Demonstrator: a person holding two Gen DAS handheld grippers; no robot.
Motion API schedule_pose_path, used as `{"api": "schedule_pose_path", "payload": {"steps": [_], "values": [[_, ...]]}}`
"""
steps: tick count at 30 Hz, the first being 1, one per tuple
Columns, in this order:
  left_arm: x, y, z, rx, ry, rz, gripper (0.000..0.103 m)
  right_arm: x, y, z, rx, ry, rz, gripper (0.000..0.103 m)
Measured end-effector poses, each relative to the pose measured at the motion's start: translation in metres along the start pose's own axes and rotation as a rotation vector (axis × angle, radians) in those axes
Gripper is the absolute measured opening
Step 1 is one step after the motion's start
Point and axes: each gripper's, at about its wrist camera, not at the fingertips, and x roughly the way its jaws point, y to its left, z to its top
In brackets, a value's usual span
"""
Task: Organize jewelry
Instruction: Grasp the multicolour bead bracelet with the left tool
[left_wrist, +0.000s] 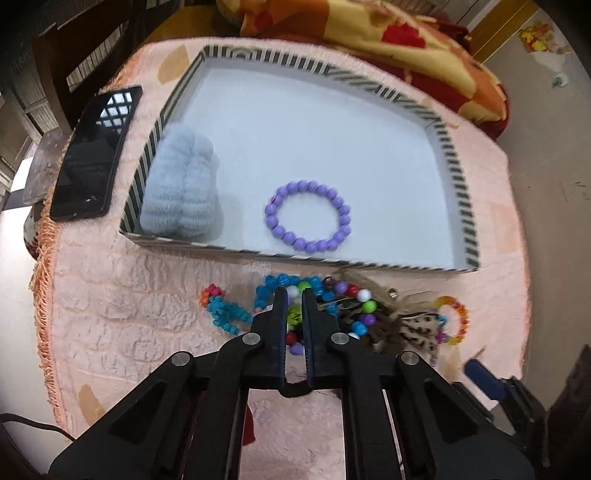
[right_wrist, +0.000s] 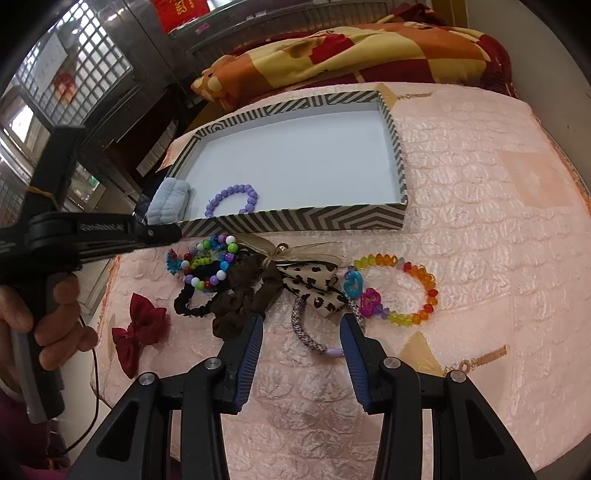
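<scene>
My left gripper (left_wrist: 294, 295) points down into a heap of jewelry on the pink cloth, shut on a multicoloured bead bracelet (left_wrist: 364, 306). White and green beads show between its fingers. A blue bead bracelet (left_wrist: 273, 284) lies under the tips. Behind the heap, the striped box (left_wrist: 461, 206) holds a purple bead bracelet (left_wrist: 308, 216) and a pale blue fluffy scrunchie (left_wrist: 181, 188). My right gripper (right_wrist: 301, 321) stands open above a woven cord bracelet (right_wrist: 306, 332), apart from it. A rainbow crystal bracelet (right_wrist: 417, 288) lies to its right.
A leopard bow (right_wrist: 314, 288), a brown scrunchie (right_wrist: 247, 291) and a red bow (right_wrist: 140, 328) lie in front of the box. A black phone (left_wrist: 92, 155) rests left of the box. A patterned blanket (right_wrist: 351, 51) is piled behind. A hand (right_wrist: 55, 317) grips the left handle.
</scene>
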Motion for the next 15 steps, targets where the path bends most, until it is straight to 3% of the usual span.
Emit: {"api": "schedule_pose_path", "payload": {"steps": [5,7,11,15], "values": [[-0.005,0.001,0.000,0.001,-0.003,0.038,0.006,0.003,0.005,0.001,-0.009,0.018,0.013,0.042],[0.002,0.003,-0.001,-0.016,0.022,0.047,0.010,0.005,0.006,0.000,-0.008,0.025,0.016,0.044],[0.013,0.003,-0.005,-0.009,0.050,0.049,0.028,0.006,0.004,-0.002,-0.003,0.032,0.016,0.045],[0.026,0.000,-0.004,-0.005,0.070,0.083,0.029,0.003,0.003,-0.002,-0.001,0.024,0.011,0.045]]}}
